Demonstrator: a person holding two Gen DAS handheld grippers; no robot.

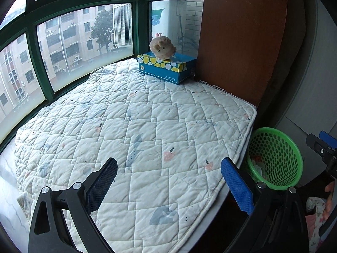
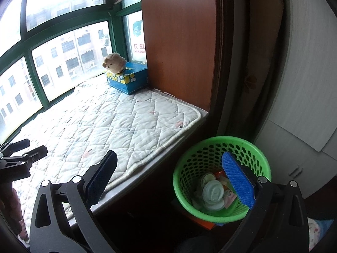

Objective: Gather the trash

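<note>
A green mesh basket (image 2: 210,142) stands on the floor beside the window seat. It holds a white plastic lid (image 2: 213,194) and some wrappers (image 2: 228,199). My right gripper (image 2: 170,175) is open and empty above the basket, its right finger (image 2: 237,181) over the opening. My left gripper (image 1: 168,181) is open and empty over the quilted mat (image 1: 134,113), which shows no loose trash. The basket (image 1: 280,145) also appears at the right of the left wrist view, with part of the right gripper (image 1: 322,145) beyond it. The left gripper (image 2: 31,148) shows at the left of the right wrist view.
A blue tissue box (image 1: 166,68) with a beige plush toy (image 1: 162,48) on it sits at the mat's far corner. A brown wooden panel (image 2: 179,42) rises at the seat's end. Green-framed windows (image 1: 33,48) run along the far side. A white cabinet (image 2: 305,105) stands behind the basket.
</note>
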